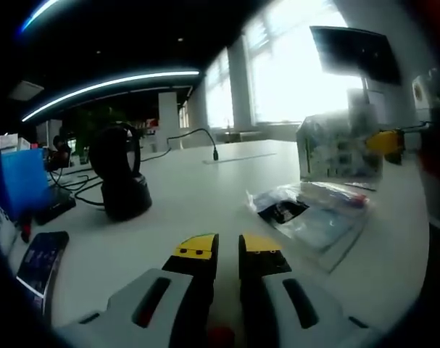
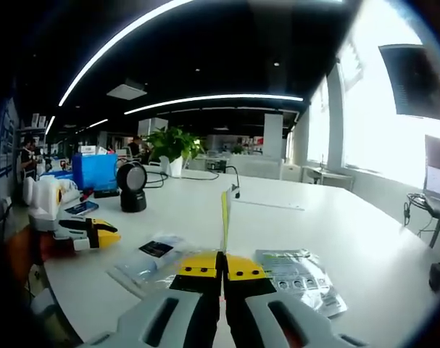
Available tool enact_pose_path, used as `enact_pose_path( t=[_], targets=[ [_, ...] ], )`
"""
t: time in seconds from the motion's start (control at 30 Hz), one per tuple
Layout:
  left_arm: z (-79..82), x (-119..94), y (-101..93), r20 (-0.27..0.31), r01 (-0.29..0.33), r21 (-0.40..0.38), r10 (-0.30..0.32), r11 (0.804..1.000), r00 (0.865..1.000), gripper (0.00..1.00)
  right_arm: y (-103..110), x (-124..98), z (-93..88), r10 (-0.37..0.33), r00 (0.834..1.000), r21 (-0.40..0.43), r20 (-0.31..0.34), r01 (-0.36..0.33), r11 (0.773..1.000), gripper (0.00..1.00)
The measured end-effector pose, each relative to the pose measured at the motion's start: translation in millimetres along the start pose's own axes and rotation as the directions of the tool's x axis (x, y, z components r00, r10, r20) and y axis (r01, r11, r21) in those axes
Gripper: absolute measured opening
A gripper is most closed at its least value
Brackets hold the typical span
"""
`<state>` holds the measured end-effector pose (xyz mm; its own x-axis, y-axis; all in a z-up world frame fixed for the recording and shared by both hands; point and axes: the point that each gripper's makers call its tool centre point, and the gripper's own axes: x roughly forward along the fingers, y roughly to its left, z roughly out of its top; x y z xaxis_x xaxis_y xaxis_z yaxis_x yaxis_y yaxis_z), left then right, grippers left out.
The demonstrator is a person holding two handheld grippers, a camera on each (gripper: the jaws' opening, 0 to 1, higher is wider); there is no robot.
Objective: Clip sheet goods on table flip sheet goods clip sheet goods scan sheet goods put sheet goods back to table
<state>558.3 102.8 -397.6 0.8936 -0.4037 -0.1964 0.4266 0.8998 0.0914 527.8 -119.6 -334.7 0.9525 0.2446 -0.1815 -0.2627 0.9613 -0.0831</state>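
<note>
My right gripper point(image 2: 222, 267) is shut on a thin sheet packet point(image 2: 224, 216), held upright and edge-on above the white table point(image 2: 350, 232). In the left gripper view that packet point(image 1: 338, 148) stands upright at the right, with the right gripper's yellow tip point(image 1: 383, 141) on it. More clear sheet packets lie flat on the table point(image 1: 314, 216), one with a black label point(image 2: 154, 252) and a printed one point(image 2: 301, 275). My left gripper point(image 1: 229, 246) hovers low over the table, its jaws a narrow gap apart with nothing between them. It appears at the left of the right gripper view point(image 2: 93, 234).
A black ring-shaped scanner point(image 1: 122, 177) point(image 2: 133, 187) stands on the table with cables behind it. A blue box point(image 1: 18, 181) point(image 2: 94, 171) sits at the far left. A dark phone-like slab point(image 1: 38, 261) lies near the table's edge. A potted plant point(image 2: 173, 143) stands further back.
</note>
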Motion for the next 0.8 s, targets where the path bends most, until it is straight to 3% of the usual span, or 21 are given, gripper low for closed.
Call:
enact_pose_path(
  t=[0.8],
  targets=[
    [-1.2,0.6,0.0,-0.012,-0.01,0.009,0.01,1.0,1.0,0.04,-42.8,-11.5,-2.7,-0.09,0.996,0.124,0.031,0.085,0.989,0.0]
  ],
)
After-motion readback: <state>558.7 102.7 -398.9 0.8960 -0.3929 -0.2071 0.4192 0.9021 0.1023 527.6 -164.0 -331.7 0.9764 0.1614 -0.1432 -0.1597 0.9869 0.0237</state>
